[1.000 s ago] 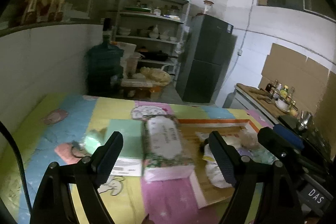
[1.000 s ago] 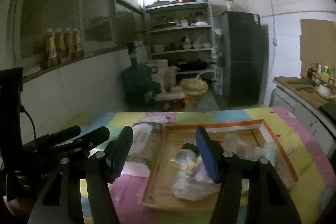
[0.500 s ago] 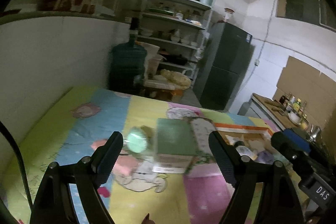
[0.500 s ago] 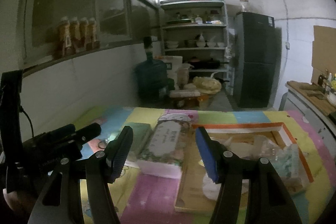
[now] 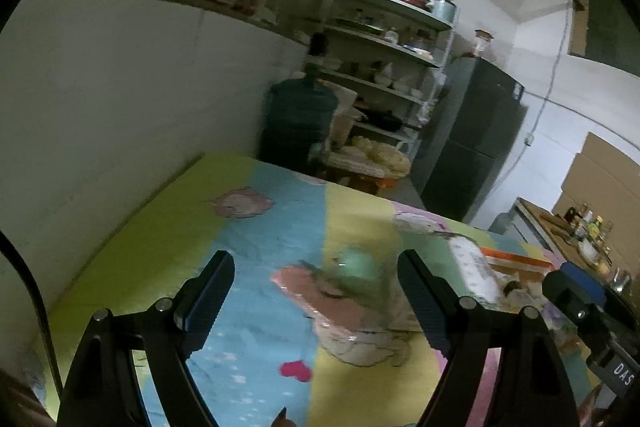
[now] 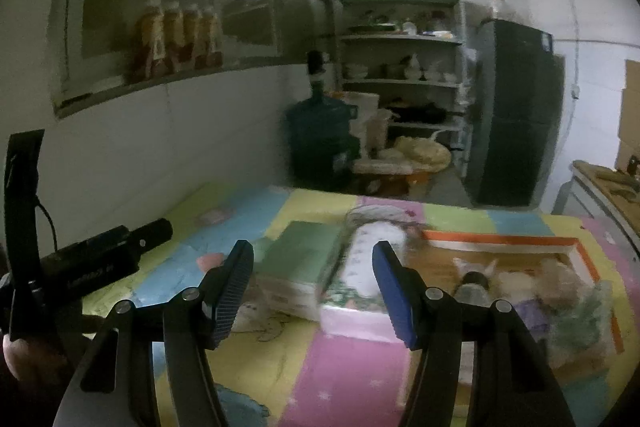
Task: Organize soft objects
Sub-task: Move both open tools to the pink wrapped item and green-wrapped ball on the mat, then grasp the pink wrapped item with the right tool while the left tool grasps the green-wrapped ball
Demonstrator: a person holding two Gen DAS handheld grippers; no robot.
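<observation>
On our left, the left gripper [image 5: 312, 297] hangs over the patchwork mat [image 5: 256, 227] with its jaws wide apart and nothing between them. Ahead of it, at about one o'clock, lies a blurred pink packet [image 5: 320, 291] with a pale green soft thing [image 5: 356, 263] just behind it; we judge one of these the next pick. We would slow down, square the jaws over the packet, and close on its middle so the soft wrap does not slide out.

Further right, the green pack [image 6: 304, 251] and the floral tissue pack [image 6: 368, 263] lie side by side. The right gripper [image 6: 312, 291] hovers before them, jaws about half spread and empty. At three o'clock the orange-rimmed tray [image 6: 500, 241] holds more soft bags; there, we reckon, the gathered things belong.
</observation>
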